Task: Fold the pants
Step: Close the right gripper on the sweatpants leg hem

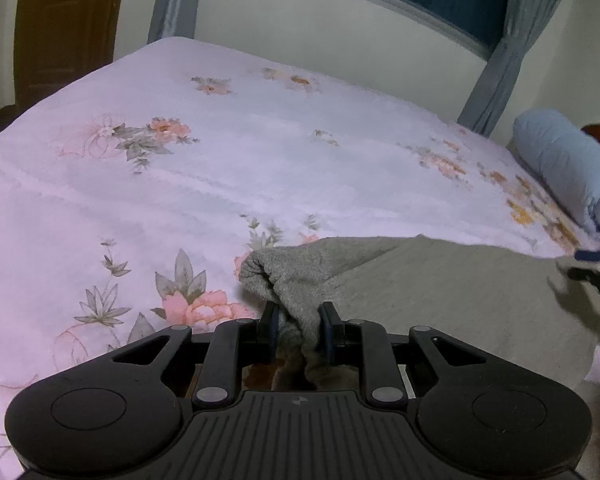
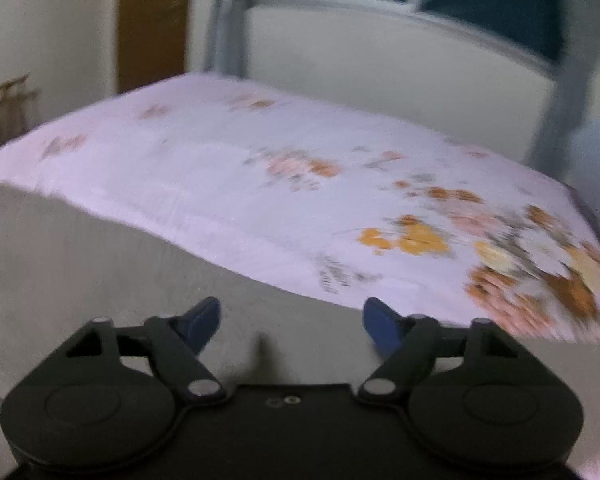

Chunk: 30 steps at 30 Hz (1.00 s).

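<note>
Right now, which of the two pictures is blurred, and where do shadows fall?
Left wrist view: sharp; the left tool pinches the grey pants, and a shadow lies on them under the right tool. Right wrist view: smeared by motion, bedsheet flowers streaked; a small shadow sits between the open blue fingers.

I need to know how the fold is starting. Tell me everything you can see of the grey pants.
The grey pants look like soft knit fabric, one plain colour. They lie spread along the near edge of the bed, over its floral sheet. One end is bunched and lifted, pinched in the left gripper, which is shut on it. The rest looks flat and smooth. The right gripper hangs open over the cloth, nothing between its fingers. Waistband and legs cannot be told apart.
</note>
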Each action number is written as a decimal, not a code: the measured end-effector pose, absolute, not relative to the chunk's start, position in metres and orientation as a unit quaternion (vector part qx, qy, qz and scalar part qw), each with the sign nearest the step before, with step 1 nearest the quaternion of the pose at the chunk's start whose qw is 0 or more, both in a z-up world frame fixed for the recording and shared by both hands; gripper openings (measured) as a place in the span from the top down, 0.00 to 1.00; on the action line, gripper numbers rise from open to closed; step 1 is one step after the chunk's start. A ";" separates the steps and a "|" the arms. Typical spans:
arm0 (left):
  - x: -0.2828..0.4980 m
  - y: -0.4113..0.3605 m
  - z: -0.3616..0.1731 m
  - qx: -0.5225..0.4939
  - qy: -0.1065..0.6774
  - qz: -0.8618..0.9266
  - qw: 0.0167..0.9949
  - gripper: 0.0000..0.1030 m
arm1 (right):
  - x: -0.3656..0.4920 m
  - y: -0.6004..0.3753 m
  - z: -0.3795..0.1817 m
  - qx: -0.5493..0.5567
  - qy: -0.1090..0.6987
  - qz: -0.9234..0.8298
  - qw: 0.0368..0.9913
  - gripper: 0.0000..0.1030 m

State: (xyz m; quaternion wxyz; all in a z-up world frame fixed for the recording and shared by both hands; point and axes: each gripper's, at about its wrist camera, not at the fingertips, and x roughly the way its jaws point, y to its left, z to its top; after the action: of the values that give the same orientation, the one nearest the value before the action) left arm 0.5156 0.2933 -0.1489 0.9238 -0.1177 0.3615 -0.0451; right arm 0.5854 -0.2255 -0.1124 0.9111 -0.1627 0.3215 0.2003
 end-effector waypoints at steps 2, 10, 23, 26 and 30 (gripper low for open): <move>0.520 0.294 -0.151 -0.113 0.368 -0.043 0.922 0.79 | 0.601 -0.223 -0.121 -0.184 0.326 0.219 0.901 0.47; 0.536 0.287 -0.162 -0.091 0.391 -0.030 0.916 0.79 | 0.642 -0.236 -0.149 -0.194 0.382 0.279 0.859 0.58; 0.517 0.286 -0.139 -0.088 0.368 -0.029 0.925 0.79 | 0.594 -0.245 -0.111 -0.233 0.315 0.266 0.881 1.00; 0.516 0.284 -0.135 -0.088 0.362 -0.026 0.928 0.79 | 0.609 -0.246 -0.110 -0.227 0.333 0.271 0.874 0.63; 0.517 0.289 -0.138 -0.093 0.362 -0.027 0.927 0.79 | 0.625 -0.242 -0.127 -0.241 0.341 0.304 0.856 0.44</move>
State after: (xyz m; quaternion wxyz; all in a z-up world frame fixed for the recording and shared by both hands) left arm 0.5173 0.2889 -0.1380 0.9272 -0.0927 0.3618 -0.0268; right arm 0.6246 -0.2423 -0.1266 0.8563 -0.2409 0.3414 0.3036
